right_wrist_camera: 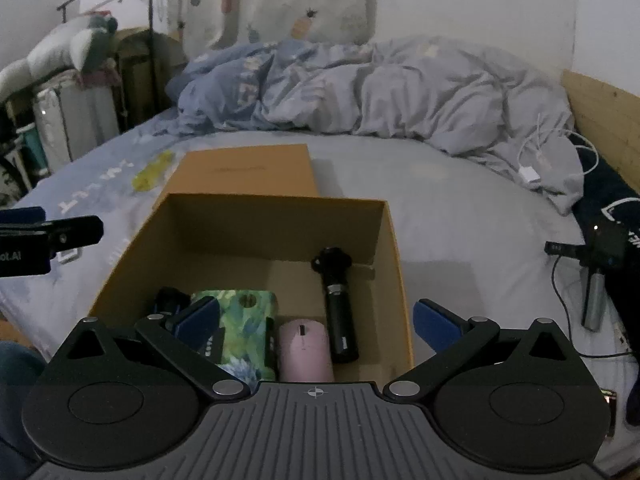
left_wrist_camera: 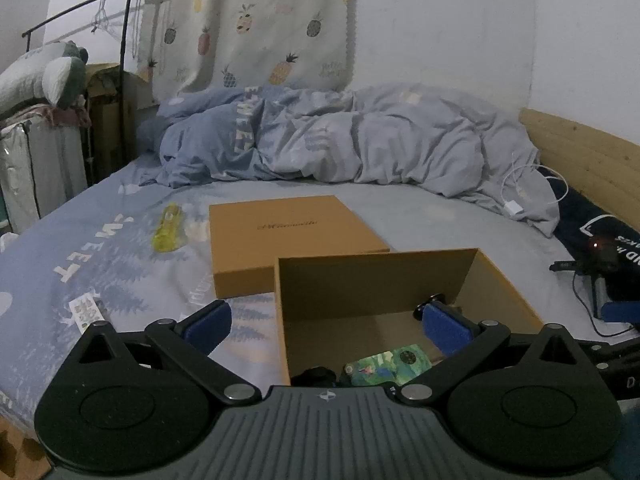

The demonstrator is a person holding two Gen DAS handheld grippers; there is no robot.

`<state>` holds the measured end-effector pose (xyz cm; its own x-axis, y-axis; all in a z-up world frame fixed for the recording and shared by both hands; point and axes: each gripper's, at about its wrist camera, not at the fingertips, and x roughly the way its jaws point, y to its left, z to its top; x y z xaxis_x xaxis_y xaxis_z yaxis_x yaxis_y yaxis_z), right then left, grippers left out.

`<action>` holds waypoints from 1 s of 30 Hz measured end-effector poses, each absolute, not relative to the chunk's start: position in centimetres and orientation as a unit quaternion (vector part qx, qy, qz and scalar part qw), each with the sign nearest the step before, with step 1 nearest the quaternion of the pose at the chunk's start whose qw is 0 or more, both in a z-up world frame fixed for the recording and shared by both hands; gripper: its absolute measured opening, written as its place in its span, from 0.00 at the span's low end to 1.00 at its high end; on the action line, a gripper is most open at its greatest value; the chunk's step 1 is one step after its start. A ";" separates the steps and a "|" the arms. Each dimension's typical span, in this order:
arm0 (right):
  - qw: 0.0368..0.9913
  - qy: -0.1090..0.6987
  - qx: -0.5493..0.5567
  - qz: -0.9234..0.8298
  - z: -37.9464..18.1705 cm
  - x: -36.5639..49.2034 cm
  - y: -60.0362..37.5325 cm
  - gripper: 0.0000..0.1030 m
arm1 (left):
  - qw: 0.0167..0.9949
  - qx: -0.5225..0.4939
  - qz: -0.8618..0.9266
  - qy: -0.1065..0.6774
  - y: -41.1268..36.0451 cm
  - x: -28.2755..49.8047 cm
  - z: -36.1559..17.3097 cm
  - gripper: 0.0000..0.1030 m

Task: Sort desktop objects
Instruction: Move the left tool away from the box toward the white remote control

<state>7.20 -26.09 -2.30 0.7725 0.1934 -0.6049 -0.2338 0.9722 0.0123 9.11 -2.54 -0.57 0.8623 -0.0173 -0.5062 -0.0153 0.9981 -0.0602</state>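
An open brown cardboard box [right_wrist_camera: 188, 224] [left_wrist_camera: 360, 276] sits on the bed. Inside lie a pink mouse [right_wrist_camera: 305, 350], a black cylindrical device [right_wrist_camera: 338, 308], a green floral case [right_wrist_camera: 240, 328] [left_wrist_camera: 384, 368] and a dark item [right_wrist_camera: 170, 300] at the left. Its flat lid [left_wrist_camera: 288, 232] [right_wrist_camera: 244, 170] rests behind it. A yellow clear bottle [left_wrist_camera: 168, 228] [right_wrist_camera: 154, 170] lies left of the lid. My right gripper [right_wrist_camera: 316, 320] hovers open above the box's near end. My left gripper [left_wrist_camera: 326, 326] is open, straddling the box's left wall. Nothing is held.
A sticker sheet [left_wrist_camera: 86, 310] lies on the sheet at left. A crumpled duvet [left_wrist_camera: 340, 140] fills the back. A white charger cable [left_wrist_camera: 520, 196] and a black handle device with cord [right_wrist_camera: 592, 272] lie at right, by the wooden bed frame [left_wrist_camera: 580, 152].
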 end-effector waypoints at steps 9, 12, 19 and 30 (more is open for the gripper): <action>0.939 0.320 -0.020 0.120 -2.5 7.1 -25.6 1.00 | 0.965 -0.038 -0.002 0.260 -2.2 8.9 -0.2 1.00; 0.940 0.320 -0.021 0.120 -2.5 7.0 -25.4 1.00 | 0.966 -0.034 -0.006 0.255 -2.2 8.7 0.0 1.00; 0.942 0.313 -0.015 0.124 -2.4 6.7 -24.9 1.00 | 0.968 -0.033 -0.011 0.247 -2.0 8.7 0.3 1.00; 0.946 0.297 0.017 0.127 -2.4 7.4 -25.4 1.00 | 0.965 -0.030 0.017 0.262 -0.2 10.1 -0.6 1.00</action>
<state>7.41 -25.42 -2.42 0.7917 0.2507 -0.5571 -0.2303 0.9671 0.1079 10.15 -0.18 -0.59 0.8625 0.0178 -0.5058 -0.0494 0.9976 -0.0491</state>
